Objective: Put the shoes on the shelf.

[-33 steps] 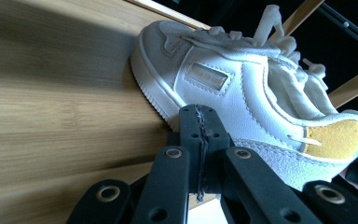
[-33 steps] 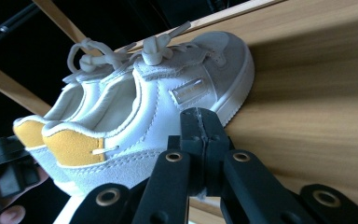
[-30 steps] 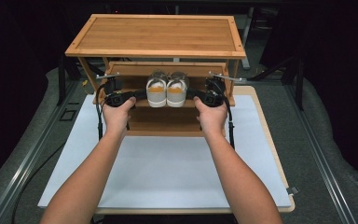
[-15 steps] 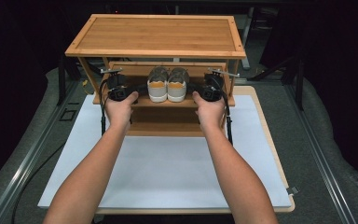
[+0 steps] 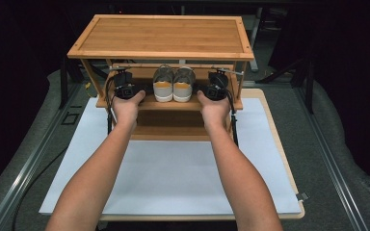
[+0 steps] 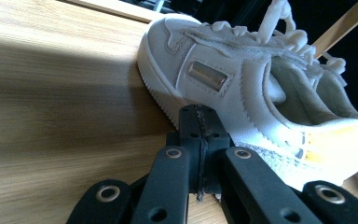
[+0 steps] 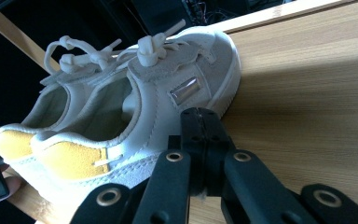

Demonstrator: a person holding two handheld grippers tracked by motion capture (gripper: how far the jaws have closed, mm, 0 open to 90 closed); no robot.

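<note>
A pair of white shoes (image 5: 174, 85) with yellow heels stands on the middle shelf (image 5: 192, 105) of a wooden shoe rack, heels toward me. My left gripper (image 5: 145, 89) is shut, its tip against the left shoe's (image 6: 242, 79) outer sole edge. My right gripper (image 5: 200, 90) is shut too, its tip against the right shoe's (image 7: 168, 102) outer side. In the left gripper view the shut gripper (image 6: 199, 114) touches the sole; in the right gripper view the shut gripper (image 7: 200, 116) meets the shoe below a silver tag. The pair sits squeezed between both tips.
The rack's top board (image 5: 161, 36) overhangs the shelf and my hands. A lower shelf (image 5: 173, 131) lies beneath. The rack stands at the far end of a white mat (image 5: 173, 178) on the table, with dark floor and rails around it.
Both hands and the shoes between them have moved away from me, deeper onto the middle shelf. Both grippers stay shut.
</note>
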